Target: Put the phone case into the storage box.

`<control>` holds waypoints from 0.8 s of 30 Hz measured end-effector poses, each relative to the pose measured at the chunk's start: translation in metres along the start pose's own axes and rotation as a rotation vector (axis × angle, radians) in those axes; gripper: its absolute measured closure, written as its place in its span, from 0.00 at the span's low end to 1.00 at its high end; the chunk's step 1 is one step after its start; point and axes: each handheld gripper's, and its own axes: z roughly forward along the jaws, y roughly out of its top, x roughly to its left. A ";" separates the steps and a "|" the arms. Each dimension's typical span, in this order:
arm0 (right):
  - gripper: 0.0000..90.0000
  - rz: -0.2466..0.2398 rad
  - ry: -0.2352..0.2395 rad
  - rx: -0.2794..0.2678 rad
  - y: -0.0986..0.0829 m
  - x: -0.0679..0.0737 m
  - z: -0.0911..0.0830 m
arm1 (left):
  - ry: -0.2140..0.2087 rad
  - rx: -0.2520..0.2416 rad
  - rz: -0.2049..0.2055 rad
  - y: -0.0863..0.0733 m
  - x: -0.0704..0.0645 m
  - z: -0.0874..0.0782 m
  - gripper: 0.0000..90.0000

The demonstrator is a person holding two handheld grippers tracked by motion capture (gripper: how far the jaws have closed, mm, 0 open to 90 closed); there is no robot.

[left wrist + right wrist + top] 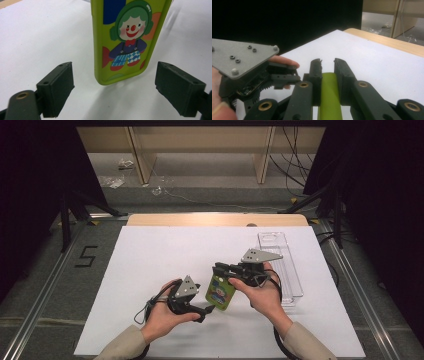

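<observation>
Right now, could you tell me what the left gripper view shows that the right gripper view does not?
The left gripper view shows the printed face of the phone case: a clown with green hair on lime green, hanging just above the white table, with the left gripper open below it, one of its fingers on each side and neither touching the case. The right gripper view shows the case edge-on, clamped by the right gripper, with the left gripper's grey plate beside it and wooden shelving behind. Both show the case and the white table.
</observation>
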 end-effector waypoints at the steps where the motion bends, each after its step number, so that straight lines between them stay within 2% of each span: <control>1: 0.87 -0.002 0.002 0.003 0.000 0.000 0.000 | -0.003 -0.002 0.003 0.000 0.000 0.000 0.17; 14: 0.86 -0.049 0.053 0.038 0.004 0.004 0.000 | -0.048 -0.017 0.010 -0.003 0.004 0.004 0.20; 24: 0.86 -0.053 0.078 0.044 0.005 0.005 0.001 | -0.081 -0.023 0.010 -0.004 0.006 0.009 0.23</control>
